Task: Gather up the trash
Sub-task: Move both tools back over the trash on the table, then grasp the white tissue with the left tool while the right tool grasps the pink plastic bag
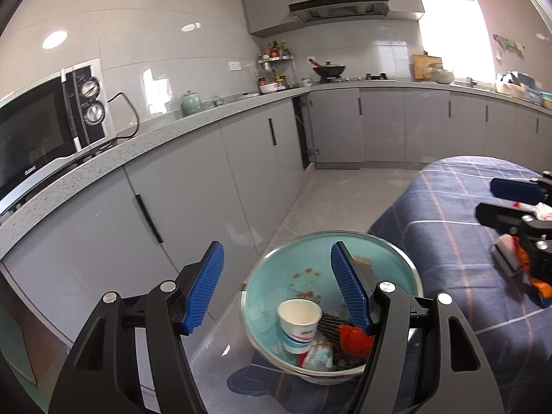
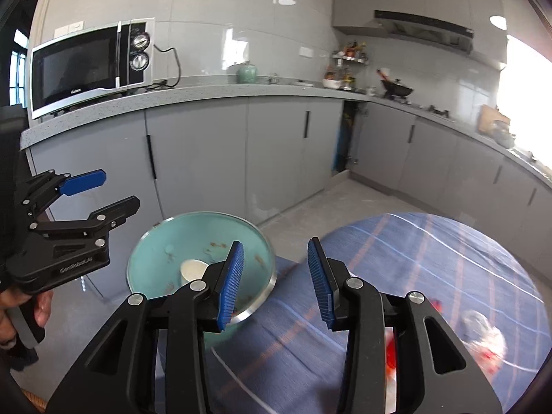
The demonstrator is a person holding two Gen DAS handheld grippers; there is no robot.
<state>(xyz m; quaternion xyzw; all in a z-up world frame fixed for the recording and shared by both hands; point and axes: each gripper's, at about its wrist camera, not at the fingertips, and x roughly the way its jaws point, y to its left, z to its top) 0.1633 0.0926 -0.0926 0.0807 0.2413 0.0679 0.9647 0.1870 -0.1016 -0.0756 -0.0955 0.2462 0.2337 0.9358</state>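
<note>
A teal metal-rimmed bowl stands at the edge of a table with a blue plaid cloth. It holds a white paper cup, a red wrapper and other scraps. My left gripper is open and empty above the bowl. My right gripper is open and empty over the cloth, to the right of the bowl. A crumpled clear-and-red wrapper lies on the cloth at the right. In the left wrist view the right gripper hovers over orange and white trash.
Grey cabinets and a speckled counter run along the wall, with a microwave and a green kettle. A stove with a wok stands at the far corner. Grey tiled floor lies between table and cabinets.
</note>
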